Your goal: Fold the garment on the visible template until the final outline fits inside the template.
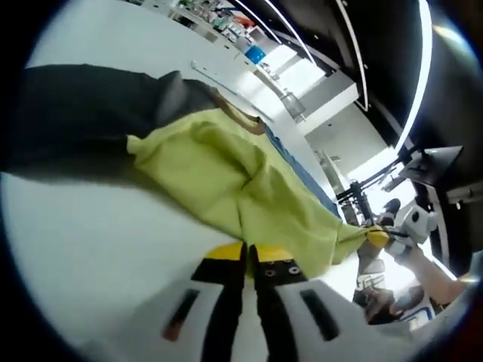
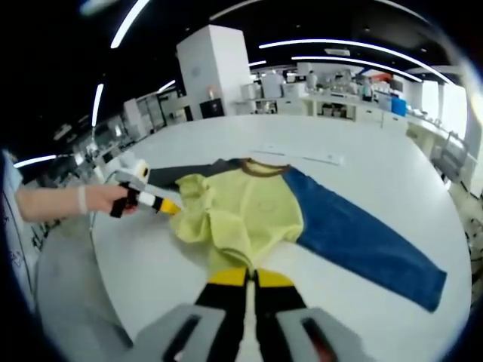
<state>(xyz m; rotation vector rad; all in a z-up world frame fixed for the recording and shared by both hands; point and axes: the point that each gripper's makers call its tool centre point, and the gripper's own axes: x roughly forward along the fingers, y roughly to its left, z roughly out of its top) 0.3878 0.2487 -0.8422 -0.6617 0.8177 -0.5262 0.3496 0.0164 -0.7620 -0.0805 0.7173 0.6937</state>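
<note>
Yellow tips of my right gripper sit closed on the bottom hem of the garment, pinching the yellow cloth. My left gripper is pressed shut on the cloth too, at the bunched side edge. The garment lies on the white counter. Its yellow body is crumpled, and one blue sleeve lies out flat and long. A dark sleeve stretches the other way. I cannot spot any template lines. I think the folding has only just begun. Both sleeves must come in, and the body needs folding.
</note>
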